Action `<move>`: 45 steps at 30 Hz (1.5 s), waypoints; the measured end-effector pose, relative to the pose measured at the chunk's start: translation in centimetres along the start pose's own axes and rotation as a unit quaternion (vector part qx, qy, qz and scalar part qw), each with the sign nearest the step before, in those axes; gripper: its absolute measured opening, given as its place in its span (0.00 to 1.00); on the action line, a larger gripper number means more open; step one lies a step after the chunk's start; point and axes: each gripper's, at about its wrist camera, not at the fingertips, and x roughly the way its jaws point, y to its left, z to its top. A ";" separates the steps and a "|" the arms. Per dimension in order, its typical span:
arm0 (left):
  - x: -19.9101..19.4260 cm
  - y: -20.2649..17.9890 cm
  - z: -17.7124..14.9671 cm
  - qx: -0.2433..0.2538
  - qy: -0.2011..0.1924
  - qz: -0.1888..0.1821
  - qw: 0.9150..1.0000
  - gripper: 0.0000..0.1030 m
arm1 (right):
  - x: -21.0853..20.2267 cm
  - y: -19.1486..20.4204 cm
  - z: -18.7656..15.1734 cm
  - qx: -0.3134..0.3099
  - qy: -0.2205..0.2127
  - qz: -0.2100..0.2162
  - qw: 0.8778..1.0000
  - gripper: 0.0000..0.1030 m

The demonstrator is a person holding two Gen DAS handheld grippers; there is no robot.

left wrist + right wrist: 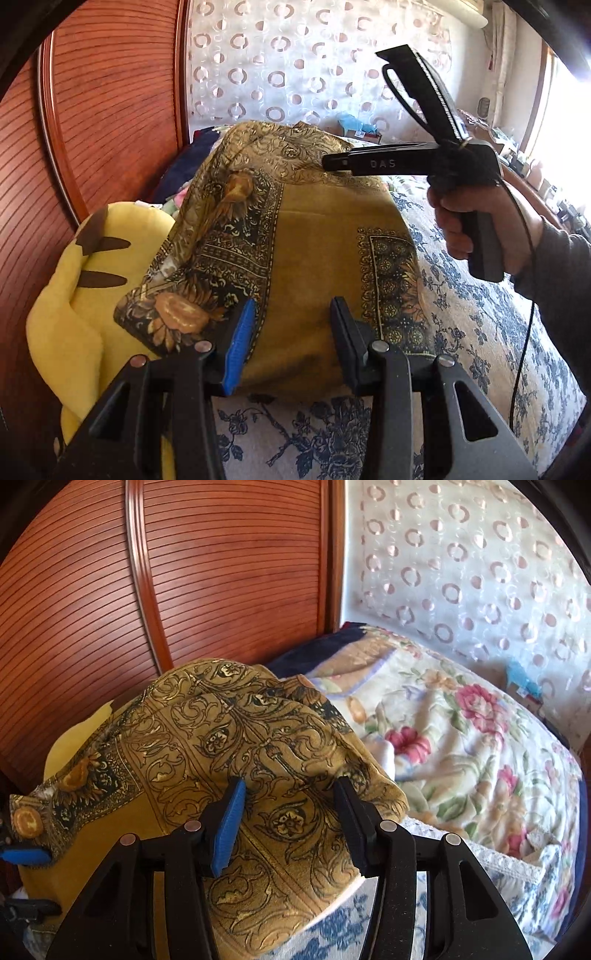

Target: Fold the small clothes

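1. A mustard-gold printed cloth point(325, 236), bordered in dark scrollwork and flower motifs, lies spread on a bed covered by a white bedspread with blue flowers point(480, 325), its far part mounded up and creased.
2. The left gripper point(291, 343) points down at the near edge of the cloth, its jaws standing apart with a blue pad on one finger and a black pad on the other; the plain gold panel lies below and between them, and neither pad presses on it.
3. Ahead and to the right of that gripper, a person's hand point(480, 225) in a grey sleeve holds the right gripper by its black handle, its tip reaching over the far scrollwork border.
4. Seen from its own camera, the right gripper point(288, 823) hovers over the heaped scrollwork part of the cloth point(236, 746), jaws apart with fabric lying between the fingers; whether the pads touch it I cannot tell, and nothing is pinched.
5. To the left of the left gripper, a yellow plush toy point(74, 295) with brown stripes sits against the cloth's edge.
6. Beyond the right gripper, to its right, lies a rose-patterned blanket point(461, 746).
7. A slatted wooden panel point(221, 572) and a curtain with ring motifs point(461, 565) stand behind the bed.
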 end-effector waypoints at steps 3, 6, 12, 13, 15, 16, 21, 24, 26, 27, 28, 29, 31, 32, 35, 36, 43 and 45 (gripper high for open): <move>-0.9 -0.2 -0.1 0.007 -0.005 0.006 1.000 0.40 | -1.8 0.1 -0.5 0.014 -0.008 -0.008 1.000 0.49; -2.1 -0.8 -0.2 0.011 -0.015 0.009 1.000 0.40 | -4.5 0.2 -1.6 0.031 -0.022 0.001 0.999 0.49; -4.7 -2.4 -0.6 0.025 -0.034 0.002 0.999 0.40 | -10.8 1.0 -4.7 0.052 -0.047 0.001 0.998 0.49; -5.0 -2.7 -0.7 0.028 -0.037 0.001 0.999 0.40 | -11.9 1.2 -5.5 0.053 -0.048 -0.002 0.997 0.49; -5.9 -3.6 -0.9 0.035 -0.043 -0.003 0.998 0.40 | -13.9 1.6 -6.7 0.051 -0.053 -0.012 0.997 0.49; -6.3 -4.1 -1.0 0.038 -0.047 -0.007 0.998 0.40 | -14.8 1.9 -7.2 0.048 -0.056 -0.016 0.997 0.49; -8.0 -6.4 -1.5 0.050 -0.059 -0.007 0.997 0.40 | -19.9 2.7 -10.3 0.050 -0.079 -0.036 0.995 0.51; -8.9 -7.8 -2.0 0.060 -0.070 -0.019 0.996 0.41 | -22.5 2.7 -12.0 0.061 -0.098 -0.054 0.992 0.64; -9.3 -8.7 -2.2 0.069 -0.076 -0.020 0.995 0.41 | -24.2 2.6 -13.1 0.071 -0.107 -0.057 0.990 0.67; -9.6 -9.3 -2.4 0.073 -0.082 -0.016 0.994 0.42 | -25.0 2.6 -13.6 0.075 -0.108 -0.063 0.989 0.69; -9.8 -9.8 -2.6 0.076 -0.087 -0.012 0.993 0.42 | -25.8 2.5 -14.2 0.078 -0.109 -0.067 0.989 0.70; -10.0 -10.2 -2.7 0.078 -0.089 -0.011 0.993 0.43 | -26.5 2.4 -14.7 0.082 -0.112 -0.069 0.988 0.71; -10.2 -11.1 -2.9 0.078 -0.093 -0.022 0.992 0.44 | -28.1 2.2 -16.0 0.095 -0.115 -0.072 0.986 0.71; -10.2 -11.4 -3.0 0.076 -0.092 -0.027 0.993 0.45 | -29.0 2.0 -16.8 0.101 -0.115 -0.079 0.985 0.71; -10.2 -12.7 -3.3 0.069 -0.091 -0.052 0.992 0.46 | -30.6 1.6 -18.4 0.114 -0.117 -0.090 0.983 0.71; -10.3 -13.3 -3.4 0.070 -0.091 -0.057 0.992 0.46 | -31.2 1.5 -19.0 0.117 -0.117 -0.098 0.981 0.72; -11.6 -16.9 -4.1 0.091 -0.098 -0.062 0.989 0.50 | -35.1 0.9 -22.7 0.145 -0.133 -0.132 0.972 0.76; -12.2 -17.6 -4.2 0.092 -0.101 -0.064 0.989 0.51 | -36.2 0.8 -23.8 0.156 -0.139 -0.140 0.968 0.76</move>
